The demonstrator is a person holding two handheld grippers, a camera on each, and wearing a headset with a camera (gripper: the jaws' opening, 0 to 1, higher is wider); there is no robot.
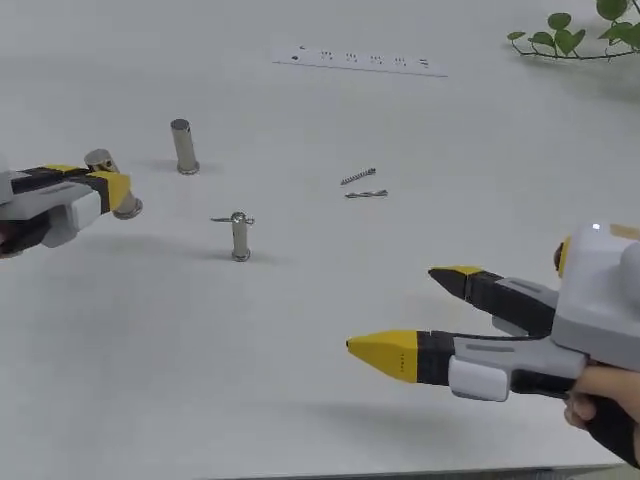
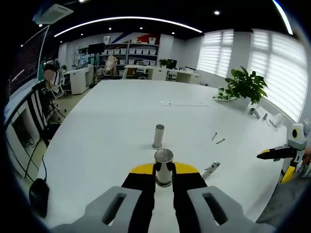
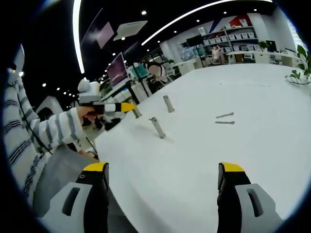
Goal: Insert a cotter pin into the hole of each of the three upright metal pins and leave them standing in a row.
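Three metal pins stand on the white table (image 1: pixel 300 380). My left gripper (image 1: pixel 118 190) (image 2: pixel 164 175) is shut on the leftmost pin (image 1: pixel 103 162) (image 2: pixel 164 162), whose base rests at the table surface. Behind it stands a bare pin (image 1: pixel 183 146) (image 2: pixel 158 136). The nearest pin (image 1: pixel 240 236) (image 3: pixel 157 127) carries a cotter pin (image 1: pixel 228 219) through its top. Two loose cotter pins (image 1: pixel 358 177) (image 1: pixel 366 194) lie side by side to the right. My right gripper (image 1: pixel 392 310) (image 3: pixel 164 170) hovers open low at the right, well apart from them.
A white power strip (image 1: pixel 360 60) lies at the table's far side. A potted plant's leaves (image 1: pixel 575 35) reach in at the far right corner. The table's front edge (image 1: pixel 400 472) runs just below my right gripper.
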